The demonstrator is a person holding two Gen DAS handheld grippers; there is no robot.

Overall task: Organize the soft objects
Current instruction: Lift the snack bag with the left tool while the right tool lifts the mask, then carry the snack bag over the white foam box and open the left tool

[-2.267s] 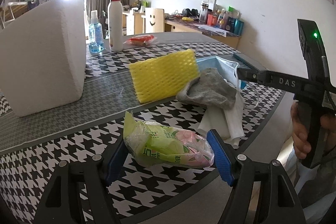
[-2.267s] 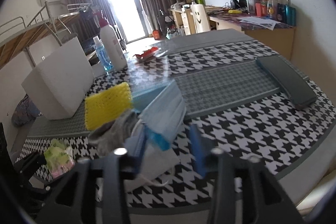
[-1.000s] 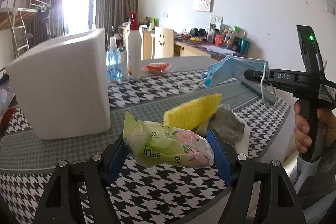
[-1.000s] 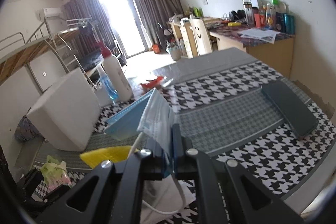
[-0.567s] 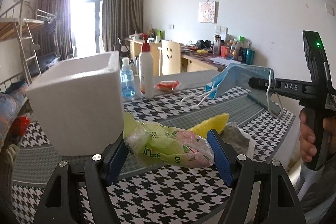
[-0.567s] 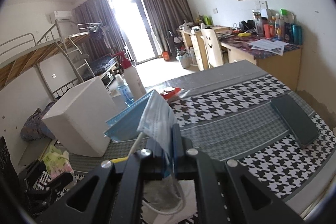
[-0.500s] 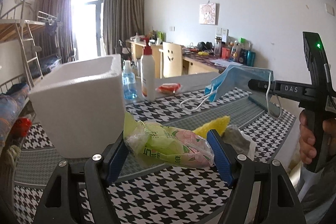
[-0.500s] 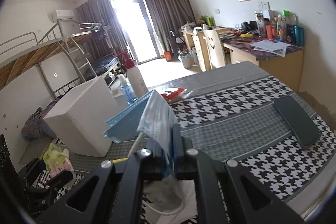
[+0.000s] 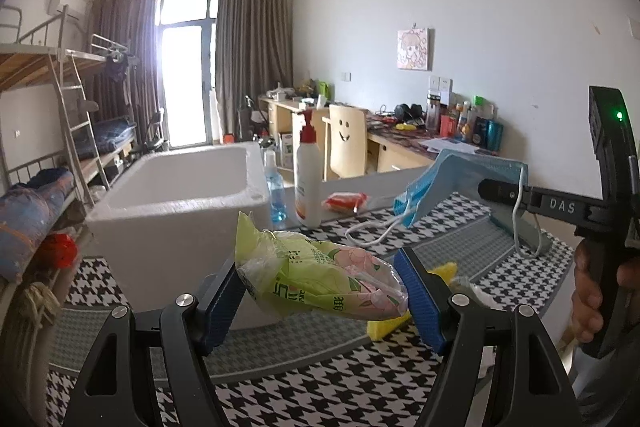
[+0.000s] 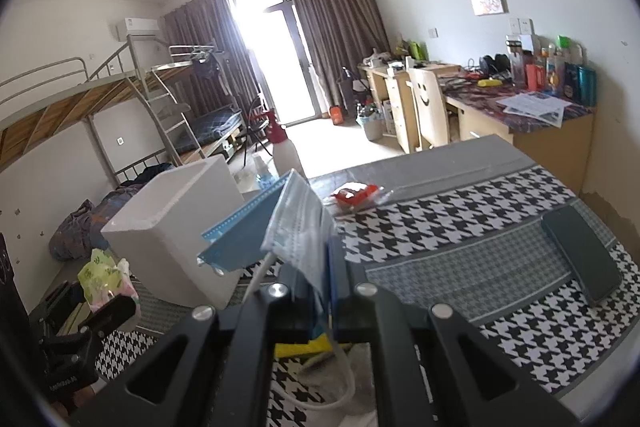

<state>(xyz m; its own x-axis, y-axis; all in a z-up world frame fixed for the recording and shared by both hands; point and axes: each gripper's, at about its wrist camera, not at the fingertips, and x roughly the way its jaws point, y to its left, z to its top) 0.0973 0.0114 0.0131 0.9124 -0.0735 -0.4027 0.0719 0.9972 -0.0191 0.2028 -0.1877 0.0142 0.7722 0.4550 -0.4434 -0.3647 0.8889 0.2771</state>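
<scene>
My left gripper (image 9: 320, 291) is shut on a green tissue pack (image 9: 316, 279) and holds it in the air in front of the white foam box (image 9: 180, 211). The same pack (image 10: 106, 277) shows at the left of the right wrist view, beside the foam box (image 10: 172, 239). My right gripper (image 10: 320, 287) is shut on a blue face mask (image 10: 280, 227) and holds it above the table; the mask (image 9: 460, 183) hangs to the right of the box. A yellow sponge (image 9: 440, 273) and a grey cloth (image 9: 468, 287) lie on the table, half hidden behind my fingers.
A pump bottle (image 9: 308, 179), a blue spray bottle (image 9: 276, 195) and a red packet (image 9: 344, 201) stand behind the box. A dark phone (image 10: 580, 259) lies near the table's right edge. A person's hand (image 9: 592, 291) grips the right gripper's handle.
Both grippers have risen with their loads, so the open top of the foam box now shows. The pile of sponge and cloth has dropped lower in both views.
</scene>
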